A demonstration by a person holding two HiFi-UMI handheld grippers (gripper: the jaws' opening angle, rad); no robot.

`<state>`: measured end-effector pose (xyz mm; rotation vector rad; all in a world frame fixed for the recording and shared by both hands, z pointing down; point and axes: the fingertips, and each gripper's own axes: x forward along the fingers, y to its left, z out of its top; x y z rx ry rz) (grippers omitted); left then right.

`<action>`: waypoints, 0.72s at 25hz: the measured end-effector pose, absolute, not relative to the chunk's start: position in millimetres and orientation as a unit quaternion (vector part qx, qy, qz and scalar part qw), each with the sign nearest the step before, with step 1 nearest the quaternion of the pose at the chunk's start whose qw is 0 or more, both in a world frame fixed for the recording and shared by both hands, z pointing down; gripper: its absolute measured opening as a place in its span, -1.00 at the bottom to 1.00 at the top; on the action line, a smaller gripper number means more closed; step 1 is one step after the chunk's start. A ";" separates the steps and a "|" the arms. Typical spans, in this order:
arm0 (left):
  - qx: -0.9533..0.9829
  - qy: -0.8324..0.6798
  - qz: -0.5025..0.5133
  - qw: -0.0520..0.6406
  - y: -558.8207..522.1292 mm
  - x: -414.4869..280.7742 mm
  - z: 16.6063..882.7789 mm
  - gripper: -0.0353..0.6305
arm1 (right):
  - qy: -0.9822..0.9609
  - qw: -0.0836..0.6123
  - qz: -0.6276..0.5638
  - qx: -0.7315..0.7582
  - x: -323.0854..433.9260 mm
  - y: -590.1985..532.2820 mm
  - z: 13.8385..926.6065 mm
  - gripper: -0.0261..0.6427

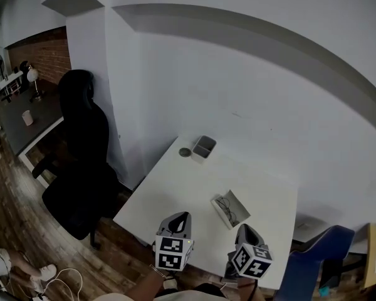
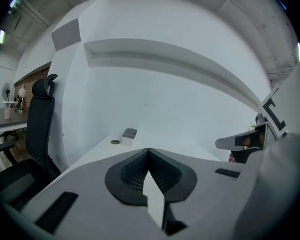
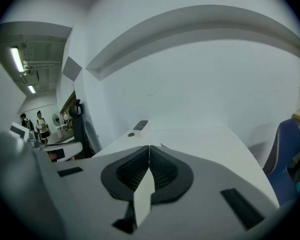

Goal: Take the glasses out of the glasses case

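Note:
An open white glasses case (image 1: pixel 232 211) lies on the white table (image 1: pixel 175 193), with thin dark-framed glasses (image 1: pixel 227 209) lying in it. My left gripper (image 1: pixel 181 217) is at the table's near edge, left of the case and apart from it; its jaws meet, shut on nothing (image 2: pixel 149 150). My right gripper (image 1: pixel 244 229) is just below and to the right of the case, also shut and empty (image 3: pixel 149 147). The gripper views do not show the glasses; the jaws hide most of the case.
A small white box with a grey top (image 1: pixel 203 148) and a small round dark object (image 1: pixel 185 152) stand at the table's far edge. A black office chair (image 1: pixel 81 162) is left of the table, a blue chair (image 1: pixel 319 256) right. A white wall rises behind.

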<state>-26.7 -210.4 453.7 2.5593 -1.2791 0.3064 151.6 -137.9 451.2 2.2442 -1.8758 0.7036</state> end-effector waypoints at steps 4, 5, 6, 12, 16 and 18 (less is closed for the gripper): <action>0.880 -0.436 0.111 0.151 -209.7 -21.8 469.2 -0.88 | -0.611 0.087 0.246 0.747 158.2 -132.3 464.9 -0.83; 0.880 -0.435 0.113 0.155 -211.2 -19.9 473.0 -0.88 | -0.610 0.090 0.249 0.747 159.4 -133.4 467.3 -0.83; 0.880 -0.434 0.113 0.159 -212.9 -18.0 475.5 -0.88 | -0.611 0.091 0.250 0.746 160.4 -135.5 468.6 -0.83; 0.880 -0.430 0.112 0.165 -213.7 -11.6 477.8 -0.88 | -0.621 0.101 0.242 0.738 159.7 -144.6 465.6 -0.83; 0.882 -0.428 0.115 0.162 -220.0 -4.9 475.9 -0.88 | -0.621 0.102 0.245 0.738 164.9 -147.0 465.7 -0.83; 0.883 -0.423 0.119 0.162 -220.1 -0.2 477.6 -0.88 | -0.619 0.103 0.252 0.737 167.5 -146.2 468.8 -0.83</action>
